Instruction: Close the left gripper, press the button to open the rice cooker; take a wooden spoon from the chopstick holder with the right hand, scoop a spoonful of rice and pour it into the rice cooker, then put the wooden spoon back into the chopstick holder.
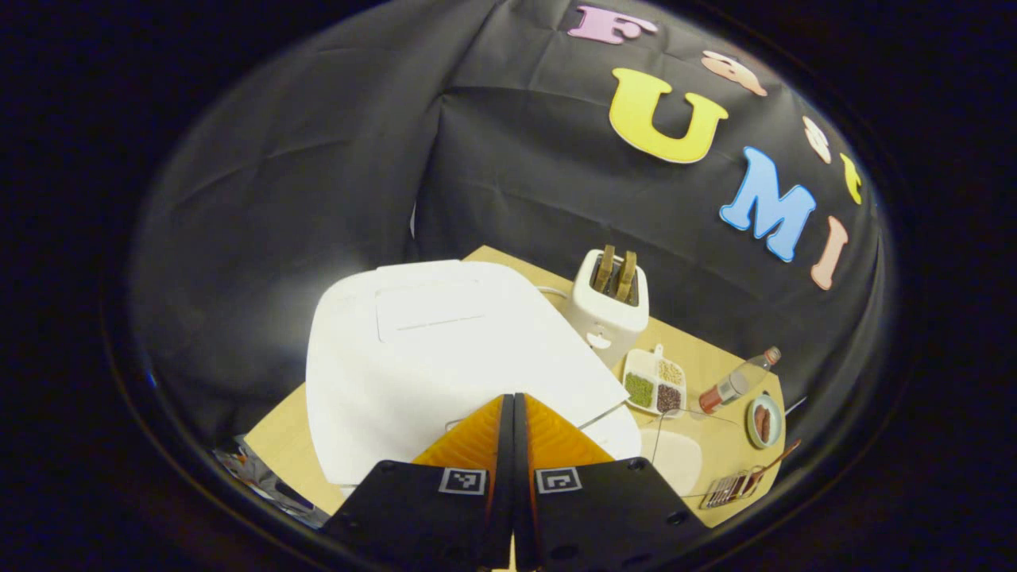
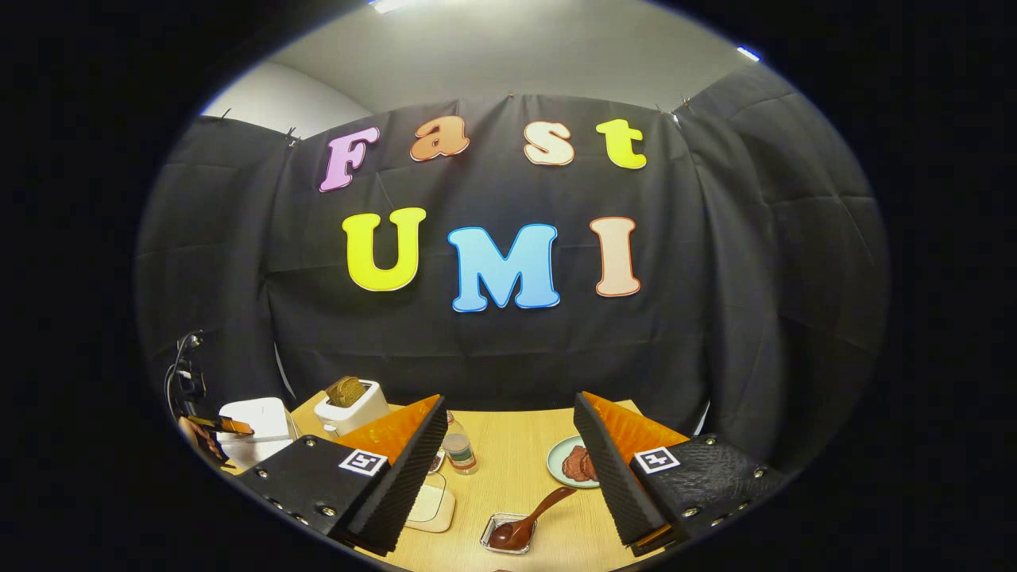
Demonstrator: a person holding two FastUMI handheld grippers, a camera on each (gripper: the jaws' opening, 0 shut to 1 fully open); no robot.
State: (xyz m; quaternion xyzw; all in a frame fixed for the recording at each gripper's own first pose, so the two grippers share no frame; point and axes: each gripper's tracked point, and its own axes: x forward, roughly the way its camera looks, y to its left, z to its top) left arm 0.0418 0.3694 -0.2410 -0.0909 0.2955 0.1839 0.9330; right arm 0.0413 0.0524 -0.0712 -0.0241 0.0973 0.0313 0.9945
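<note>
On the wooden table (image 2: 508, 445) I see my left gripper (image 1: 512, 405) with fingers pressed together over the closed white rice cooker (image 1: 429, 349), while my right gripper (image 2: 508, 445) hangs spread wide above the wooden spoon (image 2: 528, 516) resting in the chopstick holder (image 2: 499, 526).

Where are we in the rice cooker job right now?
Done: left tongs are closed, poised over the rice cooker. In hand: pressing the button; lid looks shut. Left: right tongs are open and empty; the wooden spoon sits in its holder, so scooping, pouring and returning remain.
</note>
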